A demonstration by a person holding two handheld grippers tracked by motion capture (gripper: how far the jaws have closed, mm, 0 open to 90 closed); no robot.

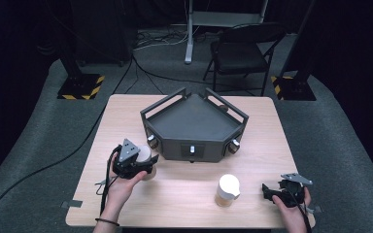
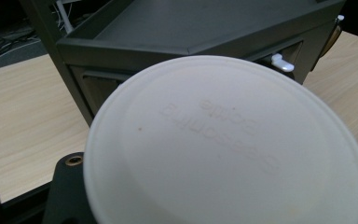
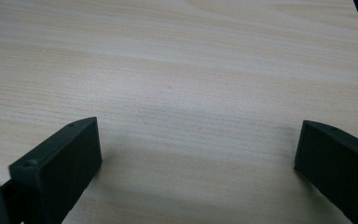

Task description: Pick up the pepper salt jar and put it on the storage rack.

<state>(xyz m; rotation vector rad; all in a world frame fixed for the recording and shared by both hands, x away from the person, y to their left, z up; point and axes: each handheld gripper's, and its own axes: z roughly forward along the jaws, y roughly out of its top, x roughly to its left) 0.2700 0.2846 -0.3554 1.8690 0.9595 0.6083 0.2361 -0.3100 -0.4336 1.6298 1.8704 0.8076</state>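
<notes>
White-lidded cup (image 1: pixel 144 156), dark grey tray (image 1: pixel 194 121)

Camera setup: one fixed overhead, two riding on the grippers.

The high view is looking forward and down from above the person's side, taking in the whole table (image 1: pixel 184 194) and the dark tray (image 1: pixel 194 127). The left gripper view is sitting very close behind a white lid (image 2: pixel 228 144), facing that same tray (image 2: pixel 191 28). The right gripper view is looking down, close, at bare tabletop (image 3: pixel 177 70).
</notes>
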